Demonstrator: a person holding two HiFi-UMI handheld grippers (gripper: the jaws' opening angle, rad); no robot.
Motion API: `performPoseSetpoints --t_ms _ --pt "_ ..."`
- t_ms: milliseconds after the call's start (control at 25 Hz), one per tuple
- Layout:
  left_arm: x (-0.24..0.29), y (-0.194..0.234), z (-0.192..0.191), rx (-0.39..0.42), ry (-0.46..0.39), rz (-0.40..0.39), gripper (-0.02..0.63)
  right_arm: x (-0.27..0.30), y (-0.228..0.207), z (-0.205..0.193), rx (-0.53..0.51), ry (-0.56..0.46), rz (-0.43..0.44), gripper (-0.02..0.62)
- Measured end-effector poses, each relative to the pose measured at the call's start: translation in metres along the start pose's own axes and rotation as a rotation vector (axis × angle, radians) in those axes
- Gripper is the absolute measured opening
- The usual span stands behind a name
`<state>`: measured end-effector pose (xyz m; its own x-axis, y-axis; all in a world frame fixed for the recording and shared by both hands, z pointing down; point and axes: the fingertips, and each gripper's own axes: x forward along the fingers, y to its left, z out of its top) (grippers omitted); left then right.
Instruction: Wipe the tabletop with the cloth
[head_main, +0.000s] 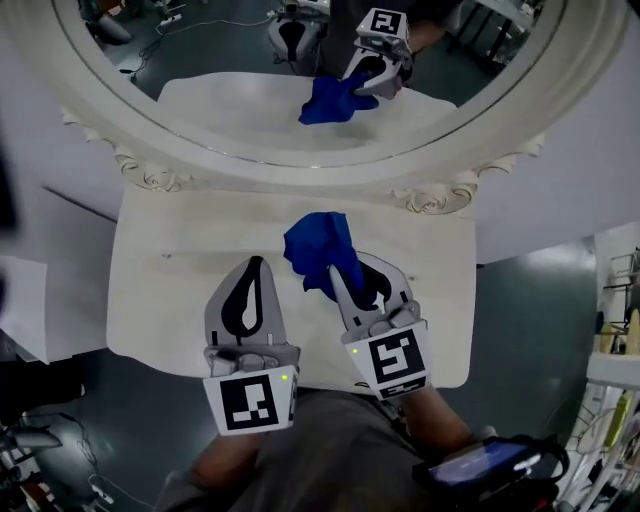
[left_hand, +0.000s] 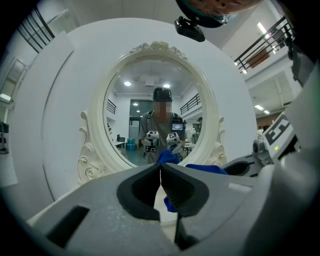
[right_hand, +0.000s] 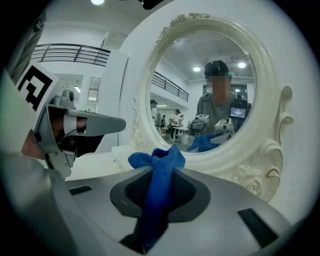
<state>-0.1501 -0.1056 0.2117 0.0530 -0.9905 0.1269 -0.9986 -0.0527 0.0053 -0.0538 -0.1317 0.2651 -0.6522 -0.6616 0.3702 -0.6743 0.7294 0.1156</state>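
Jaws: right gripper (head_main: 350, 280) clamps crumpled blue cloth (head_main: 315, 245); left gripper (head_main: 252, 270) closed, empty. Press cloth flat on white tabletop (head_main: 170, 270), frame centre.

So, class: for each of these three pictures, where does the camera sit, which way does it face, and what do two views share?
Head view: head-mounted, steeply down on tabletop; left gripper, right gripper show.
Left gripper view: along its shut jaws toward the mirror.
Right gripper view: along jaws clamping the cloth, toward mirror.
Shared by all: mirror, cloth.
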Motion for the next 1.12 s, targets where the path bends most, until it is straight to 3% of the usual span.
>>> performPoseSetpoints --t_ms 200,520,760,1120 --pt "0.006 0.032 -0.011 -0.028 0.016 0.024 0.017 0.036 0.015 0.007 -0.028 0.017 0.035 0.064" --pt "0.011 0.074 -0.057 -0.083 0.076 0.068 0.017 0.097 0.033 -0.022 -0.059 0.124 0.08 0.064" --pt "0.003 0.081 -0.058 -0.113 0.133 0.087 0.017 0.111 0.031 -0.015 -0.092 0.195 0.088 0.064" --pt "0.015 0.086 -0.107 -0.17 0.198 0.08 0.017 0.14 0.037 -0.067 -0.09 0.35 0.11 0.064"
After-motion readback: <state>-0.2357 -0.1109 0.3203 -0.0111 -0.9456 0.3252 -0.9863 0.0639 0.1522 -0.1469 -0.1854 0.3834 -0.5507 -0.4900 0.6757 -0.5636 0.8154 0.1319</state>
